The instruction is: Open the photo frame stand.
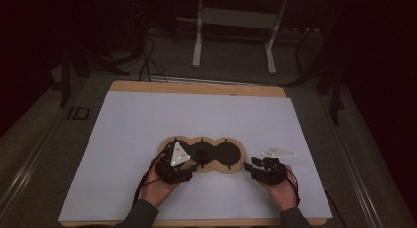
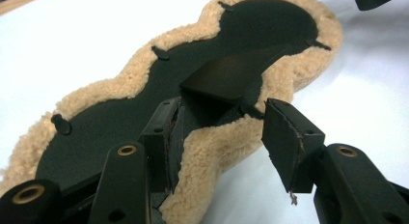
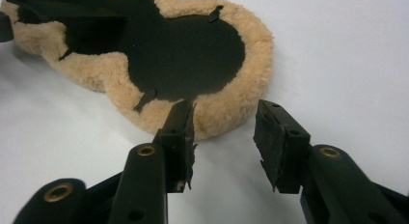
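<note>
Fleece pad (image 1: 202,156), three-lobed, tan pile around a black face, lying flat on the white sheet (image 1: 147,120) just below centre of the high view. Long axis running left to right.

Left gripper (image 1: 183,165) at the pad's lower left lobe in the high view. Jaws standing apart in the left gripper view, straddling the near fleece edge (image 2: 212,151); one pad over the black face, the other off the rim over the sheet. No squeeze on the pile visible, so read as open, nothing gripped. Black flap (image 2: 226,77) raised off the pad's face just beyond the jaws, upper centre of that view; what holds it up, cannot tell.

Right gripper (image 1: 256,168) at lower right of the pad in the high view, just beside its right lobe. Jaws parted in the right gripper view, bottom of frame, nothing between them; left fingertip close to the fleece rim (image 3: 226,115), contact uncertain.

Progress, as a judgement: pad laid out and not lifted, flap in the middle partly up, small black tabs (image 3: 144,99) along the rim lying loose. Grip on the pad not yet taken by either side. Left to do, probably: closing on an edge or the flap, then the handling itself. Early stage.
</note>
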A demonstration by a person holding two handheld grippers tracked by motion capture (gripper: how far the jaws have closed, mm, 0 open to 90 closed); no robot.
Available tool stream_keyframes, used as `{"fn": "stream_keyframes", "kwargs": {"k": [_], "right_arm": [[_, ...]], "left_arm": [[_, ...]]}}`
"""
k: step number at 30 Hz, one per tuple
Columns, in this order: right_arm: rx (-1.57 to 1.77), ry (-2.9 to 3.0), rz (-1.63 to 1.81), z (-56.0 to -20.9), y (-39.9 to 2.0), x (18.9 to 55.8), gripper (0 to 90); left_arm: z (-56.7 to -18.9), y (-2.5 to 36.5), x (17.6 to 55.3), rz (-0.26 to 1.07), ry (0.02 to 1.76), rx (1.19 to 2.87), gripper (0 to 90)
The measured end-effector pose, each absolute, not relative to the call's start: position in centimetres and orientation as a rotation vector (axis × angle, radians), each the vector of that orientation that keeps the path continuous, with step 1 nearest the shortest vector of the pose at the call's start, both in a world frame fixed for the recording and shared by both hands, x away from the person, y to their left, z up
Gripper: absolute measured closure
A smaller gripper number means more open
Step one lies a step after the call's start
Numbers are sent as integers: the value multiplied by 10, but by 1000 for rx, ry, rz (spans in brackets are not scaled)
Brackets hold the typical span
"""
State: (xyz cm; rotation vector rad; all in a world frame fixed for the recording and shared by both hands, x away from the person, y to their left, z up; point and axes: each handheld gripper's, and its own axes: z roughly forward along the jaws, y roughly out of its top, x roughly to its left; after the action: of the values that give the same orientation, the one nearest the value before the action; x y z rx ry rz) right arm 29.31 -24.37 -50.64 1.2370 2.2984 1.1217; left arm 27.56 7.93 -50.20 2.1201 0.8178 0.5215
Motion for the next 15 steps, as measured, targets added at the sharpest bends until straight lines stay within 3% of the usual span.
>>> {"fn": "stream_keyframes", "kwargs": {"k": [15], "right_arm": [[1267, 2278, 1138, -507, -247, 294, 554]], "left_arm": [[-493, 58, 289, 562, 682, 2202, 388]]}}
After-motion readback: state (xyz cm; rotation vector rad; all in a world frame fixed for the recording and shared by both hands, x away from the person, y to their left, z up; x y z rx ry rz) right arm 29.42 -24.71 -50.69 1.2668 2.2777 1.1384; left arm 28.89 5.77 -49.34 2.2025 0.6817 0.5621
